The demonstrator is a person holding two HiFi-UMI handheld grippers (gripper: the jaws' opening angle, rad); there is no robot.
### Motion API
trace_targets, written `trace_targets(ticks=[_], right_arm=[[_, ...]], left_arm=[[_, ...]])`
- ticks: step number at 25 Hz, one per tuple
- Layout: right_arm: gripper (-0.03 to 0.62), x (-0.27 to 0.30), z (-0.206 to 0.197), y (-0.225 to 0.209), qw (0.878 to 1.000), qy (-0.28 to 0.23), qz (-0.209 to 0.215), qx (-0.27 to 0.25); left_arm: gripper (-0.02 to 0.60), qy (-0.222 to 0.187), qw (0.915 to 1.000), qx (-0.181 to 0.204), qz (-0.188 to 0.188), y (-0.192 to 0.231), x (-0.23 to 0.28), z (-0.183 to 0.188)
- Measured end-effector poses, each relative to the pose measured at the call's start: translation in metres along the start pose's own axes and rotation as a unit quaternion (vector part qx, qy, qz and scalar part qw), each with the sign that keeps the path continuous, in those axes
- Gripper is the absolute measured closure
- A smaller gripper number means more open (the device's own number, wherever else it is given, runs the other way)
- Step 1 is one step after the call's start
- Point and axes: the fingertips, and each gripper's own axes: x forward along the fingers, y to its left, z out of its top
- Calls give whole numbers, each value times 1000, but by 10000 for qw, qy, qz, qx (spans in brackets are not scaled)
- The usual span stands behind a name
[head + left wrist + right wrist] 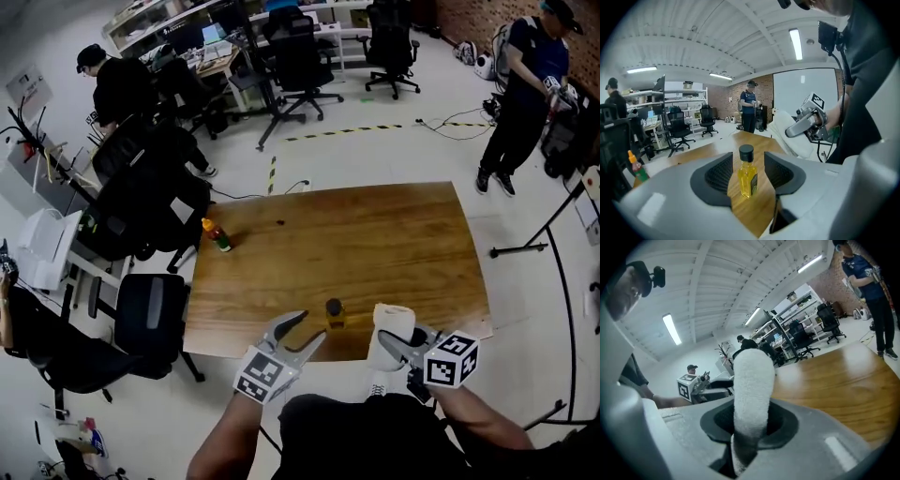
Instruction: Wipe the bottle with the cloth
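A small bottle (334, 312) of yellow liquid with a black cap stands upright near the front edge of the wooden table (394, 234). My left gripper (314, 325) is open just left of it. In the left gripper view the bottle (747, 171) stands between the open jaws of the left gripper (747, 159), with a gap on each side. My right gripper (386, 341) is shut on a folded white cloth (393, 325), just right of the bottle. In the right gripper view the cloth (751, 390) rises upright from the jaws of the right gripper (751, 417).
A second bottle (217, 234) with an orange cap stands at the table's left edge. Black office chairs (150, 319) crowd the left side. One person (520, 89) stands at the far right and another person (117, 84) at the far left desks.
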Motion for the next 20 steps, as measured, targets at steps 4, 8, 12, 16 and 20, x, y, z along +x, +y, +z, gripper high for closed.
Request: trace_targets(ticks=[4, 8, 12, 16, 20], right_arm=[[522, 0, 7, -25, 9998, 126, 121, 53], [522, 7, 9, -34, 9997, 49, 60, 231], [522, 18, 8, -42, 9993, -9, -143, 334], [522, 31, 7, -38, 9970, -153, -484, 589], [522, 40, 4, -33, 9913, -453, -937, 801]], left_arm=[[307, 406, 9987, 190, -246, 4, 34, -9], [282, 720, 9929, 461, -830, -2, 51, -20], [284, 880, 9801, 880, -1543, -8, 65, -28], [321, 805, 9642, 1271, -2182, -12, 69, -26], [396, 436, 9573, 1365, -2509, -7, 71, -18]])
